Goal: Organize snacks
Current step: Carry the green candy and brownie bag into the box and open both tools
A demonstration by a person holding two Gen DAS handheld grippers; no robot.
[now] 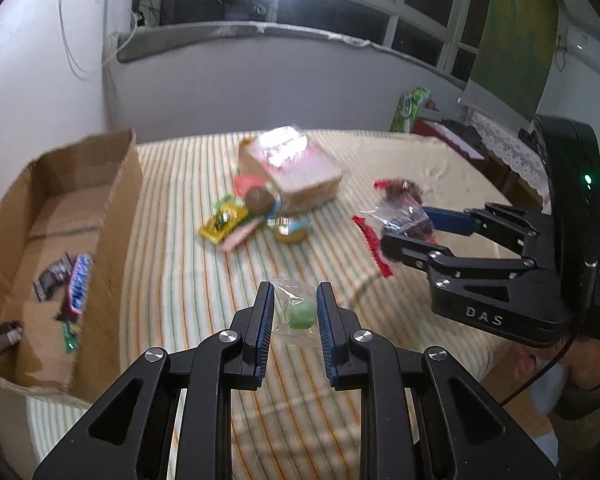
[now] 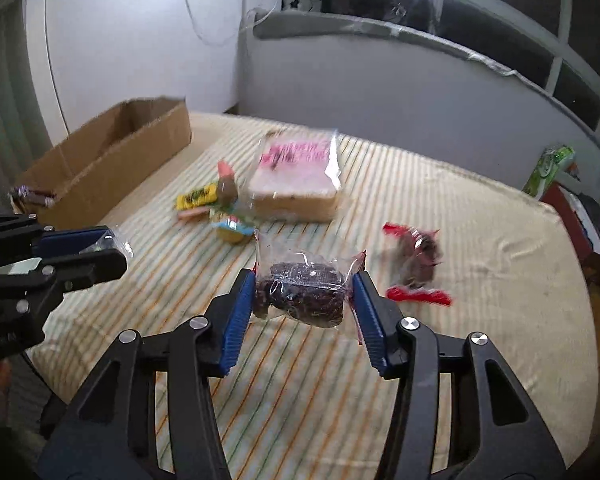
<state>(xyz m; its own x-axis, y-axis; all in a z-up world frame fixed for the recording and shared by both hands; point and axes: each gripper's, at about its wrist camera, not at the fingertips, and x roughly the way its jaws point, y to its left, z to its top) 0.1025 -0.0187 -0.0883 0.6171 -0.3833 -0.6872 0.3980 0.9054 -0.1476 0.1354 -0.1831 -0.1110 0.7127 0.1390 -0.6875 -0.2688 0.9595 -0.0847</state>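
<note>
Striped cloth [image 1: 220, 280] covers the table below a dark window and a bright lamp. From the left wrist view, the left gripper [image 1: 295, 300] has its jaws drawn narrow on a clear-wrapped green sweet [image 1: 300, 314], held above the cloth. To the left stands an open cardboard box [image 1: 116, 200] with a few wrapped bars [image 1: 78, 280] on its floor. Farther off in the middle lies a heap of small snacks [image 1: 256, 212] against a bagged loaf of bread [image 1: 296, 172]. On the right the right gripper [image 1: 406, 232] holds a clear bag of dark pieces [image 1: 404, 216]; red wrappers [image 1: 370, 240] lie just beside it.

From the right wrist view, the right gripper [image 2: 304, 300] has its jaws partly apart and pressed on both sides of the bag of dark pieces [image 2: 300, 292], lifted off the cloth [image 2: 500, 280]. A second dark snack with red ends [image 2: 416, 264] lies near on the right. The bread [image 2: 296, 176] and the small snacks [image 2: 220, 204] sit beyond, the box [image 2: 112, 168] far left, and the left gripper [image 2: 108, 246] at the left edge, crinkled clear wrap showing at its tips.
</note>
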